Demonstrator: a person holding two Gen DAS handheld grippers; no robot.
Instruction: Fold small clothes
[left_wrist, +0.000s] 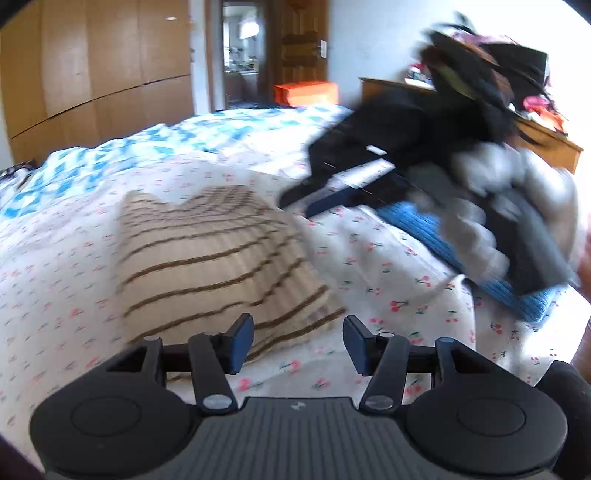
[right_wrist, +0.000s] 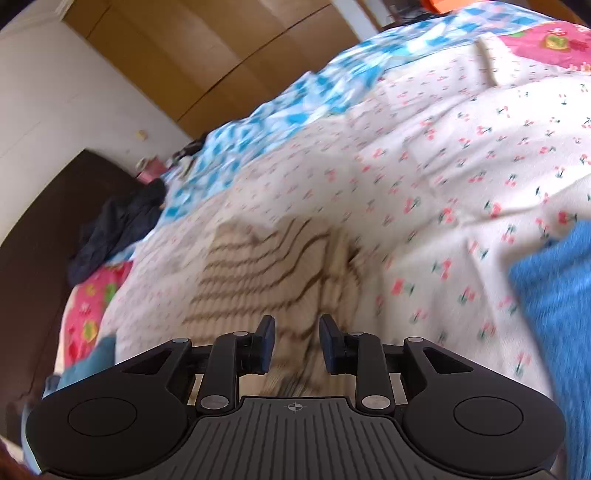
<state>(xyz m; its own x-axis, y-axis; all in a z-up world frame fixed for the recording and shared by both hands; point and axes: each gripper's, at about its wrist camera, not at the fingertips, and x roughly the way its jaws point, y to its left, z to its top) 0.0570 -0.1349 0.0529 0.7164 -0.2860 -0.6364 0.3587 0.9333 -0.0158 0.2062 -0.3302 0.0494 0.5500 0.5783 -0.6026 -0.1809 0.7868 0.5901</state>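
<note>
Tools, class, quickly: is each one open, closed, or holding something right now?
Left tool: open, holding nothing, over the striped top.
Right tool: open, nothing gripped, above the same top.

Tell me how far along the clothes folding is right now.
Done: the striped beige garment lies folded on the cherry-print bedspread. In hand: nothing; the left gripper and right gripper are both open and empty. Left: the jumbled pile of dark and grey clothes, plus a blue knit, looks unfolded.
</note>
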